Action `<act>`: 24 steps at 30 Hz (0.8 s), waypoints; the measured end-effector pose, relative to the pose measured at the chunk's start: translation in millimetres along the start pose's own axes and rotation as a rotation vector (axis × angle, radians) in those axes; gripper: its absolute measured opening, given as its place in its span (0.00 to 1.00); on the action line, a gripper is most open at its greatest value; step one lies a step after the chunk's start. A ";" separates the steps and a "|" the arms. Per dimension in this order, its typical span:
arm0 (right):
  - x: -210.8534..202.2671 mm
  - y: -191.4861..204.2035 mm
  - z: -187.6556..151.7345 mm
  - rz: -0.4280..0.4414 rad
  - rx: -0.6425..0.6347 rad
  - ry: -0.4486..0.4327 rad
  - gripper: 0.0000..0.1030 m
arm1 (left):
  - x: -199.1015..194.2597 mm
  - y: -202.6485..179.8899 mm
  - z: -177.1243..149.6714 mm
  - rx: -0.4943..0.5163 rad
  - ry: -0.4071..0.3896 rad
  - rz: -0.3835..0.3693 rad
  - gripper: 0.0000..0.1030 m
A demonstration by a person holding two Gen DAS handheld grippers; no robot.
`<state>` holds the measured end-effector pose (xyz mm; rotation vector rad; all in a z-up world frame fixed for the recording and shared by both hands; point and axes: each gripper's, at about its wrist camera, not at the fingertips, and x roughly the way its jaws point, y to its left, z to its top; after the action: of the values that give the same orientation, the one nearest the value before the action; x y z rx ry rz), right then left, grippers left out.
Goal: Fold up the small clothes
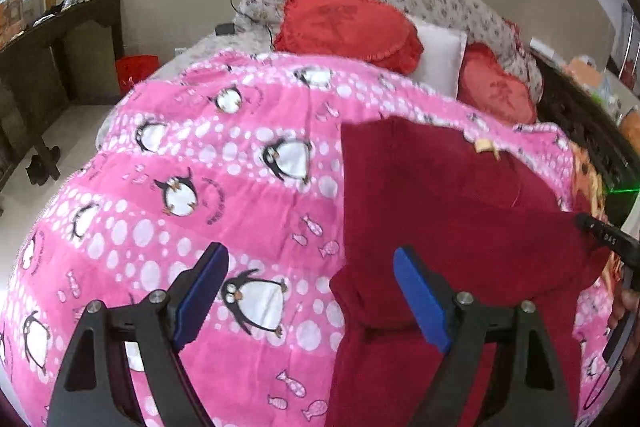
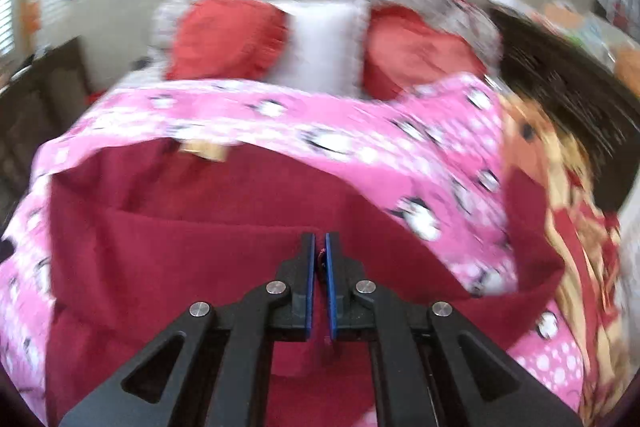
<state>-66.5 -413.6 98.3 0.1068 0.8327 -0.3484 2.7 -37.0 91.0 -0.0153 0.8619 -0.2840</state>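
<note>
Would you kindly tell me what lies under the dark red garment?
The pink penguin blanket shows all around the dark red garment, which lies on it. Whatever is directly beneath the garment is covered.

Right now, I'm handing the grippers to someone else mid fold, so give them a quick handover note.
Left gripper: open, holding nothing, above the pink penguin blanket beside the garment's left edge.
Right gripper: shut on the dark red garment, pinching a fold of cloth.
The garment lies spread on the blanket, its neck label at the far end.
Done: part of the cloth seems folded over; the right-wrist view is blurred.
Left: probably carry the pinched edge across, release, then finish folding.
</note>
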 end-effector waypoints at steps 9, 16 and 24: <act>-1.7 16.5 5.8 0.070 -0.021 0.028 0.17 | 49.1 -1.9 -6.3 0.011 0.096 0.087 0.85; 20.3 152.7 32.8 0.578 -0.168 0.125 0.18 | 59.1 4.0 -12.7 -0.030 0.108 0.081 0.85; 69.0 267.6 31.0 0.381 -0.506 0.094 0.00 | 66.5 8.9 -14.1 -0.048 0.103 0.069 0.86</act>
<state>90.1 -187.7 56.6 -0.1909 0.9492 0.2315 35.2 -43.9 31.1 -0.0155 0.9692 -0.2004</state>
